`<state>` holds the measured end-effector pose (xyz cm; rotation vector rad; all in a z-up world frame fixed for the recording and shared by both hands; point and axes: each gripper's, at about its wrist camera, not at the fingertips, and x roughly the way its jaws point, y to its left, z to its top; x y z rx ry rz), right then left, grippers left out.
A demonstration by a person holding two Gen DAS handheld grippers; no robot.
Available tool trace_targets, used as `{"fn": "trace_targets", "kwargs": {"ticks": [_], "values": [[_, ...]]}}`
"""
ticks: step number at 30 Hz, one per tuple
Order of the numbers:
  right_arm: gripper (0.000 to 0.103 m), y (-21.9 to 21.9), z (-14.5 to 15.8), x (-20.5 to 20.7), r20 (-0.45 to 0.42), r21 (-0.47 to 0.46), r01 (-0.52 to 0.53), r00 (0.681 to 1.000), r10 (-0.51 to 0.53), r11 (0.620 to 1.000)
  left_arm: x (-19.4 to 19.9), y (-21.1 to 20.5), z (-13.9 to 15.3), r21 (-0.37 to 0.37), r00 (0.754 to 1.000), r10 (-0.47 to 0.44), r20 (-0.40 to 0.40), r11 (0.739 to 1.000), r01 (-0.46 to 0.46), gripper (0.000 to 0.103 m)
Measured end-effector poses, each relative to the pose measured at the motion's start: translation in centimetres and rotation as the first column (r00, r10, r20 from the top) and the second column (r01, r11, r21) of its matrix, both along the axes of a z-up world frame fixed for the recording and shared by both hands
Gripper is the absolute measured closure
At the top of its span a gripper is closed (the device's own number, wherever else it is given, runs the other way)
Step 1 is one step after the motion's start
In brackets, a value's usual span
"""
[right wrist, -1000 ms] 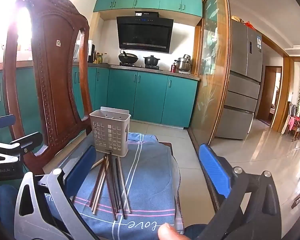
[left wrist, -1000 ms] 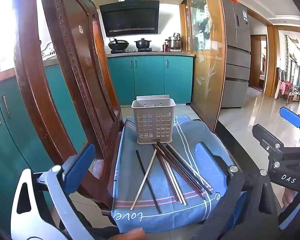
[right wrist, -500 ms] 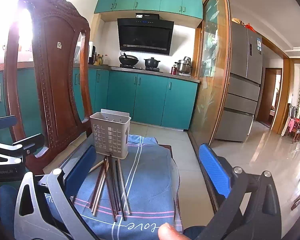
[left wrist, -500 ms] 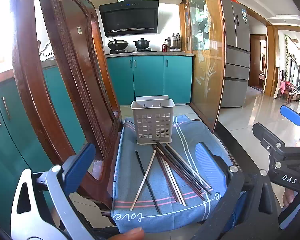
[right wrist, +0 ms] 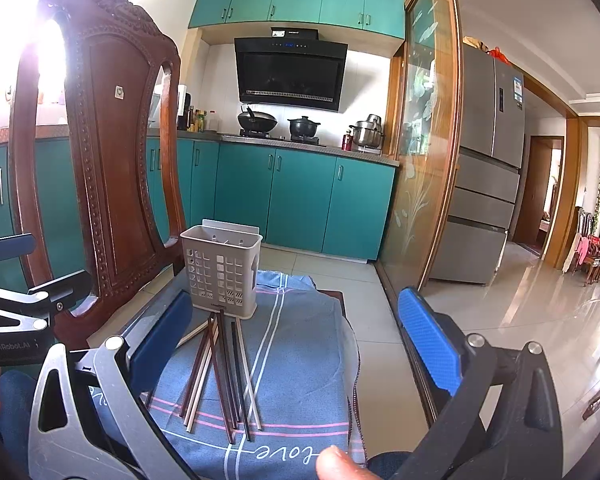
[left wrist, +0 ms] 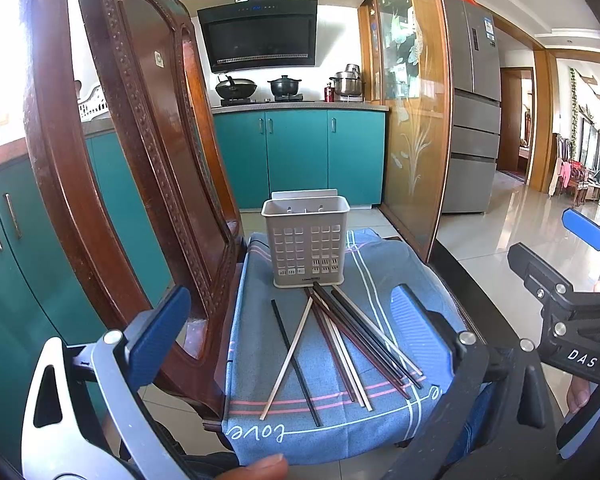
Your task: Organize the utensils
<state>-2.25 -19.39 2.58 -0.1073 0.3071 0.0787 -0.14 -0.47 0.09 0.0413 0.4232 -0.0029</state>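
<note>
The chopsticks (left wrist: 340,344) lie loose on a blue cloth (left wrist: 384,280) spread over the seat of a wooden chair (left wrist: 112,152), their far tips gathered against the foot of the grey holder (left wrist: 306,240) and their near ends fanning out toward the cameras. So their long axes run roughly along the line of sight, away from both sets of jaws, not across them. In the left view I count about eight sticks: one black stick and one pale stick crossing each other apart on the left, then a tight bundle of about six, dark and pale mixed; where they overlap the count is unsure. The holder is one, upright at the far side of the cloth, and looks empty as far as its slotted wall shows. The left gripper (left wrist: 292,344) hangs just short of the near edge of the cloth, jaws spread wide with nothing between them, and the sticks sit almost centred in its gap. The right gripper (right wrist: 296,344) is likewise released and empty, but the sticks lie toward its left finger, off centre. My judgement is that the left is the better placed for a first pick, probably the stray black stick; a grasp will likely need the jaws turned across a stick's length, closing on its near end. No stick is yet in the holder.
</note>
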Motion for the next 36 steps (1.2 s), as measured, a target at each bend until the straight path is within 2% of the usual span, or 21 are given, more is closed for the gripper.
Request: {"fn": "trace_targets", "kwargs": {"ticks": [36], "values": [[0.002, -0.44, -0.18, 0.50, -0.006, 0.001, 0.008, 1.000, -0.008, 1.000, 0.77, 0.16, 0.15, 0.001, 1.000, -0.002, -0.015, 1.000, 0.002, 0.003]]}}
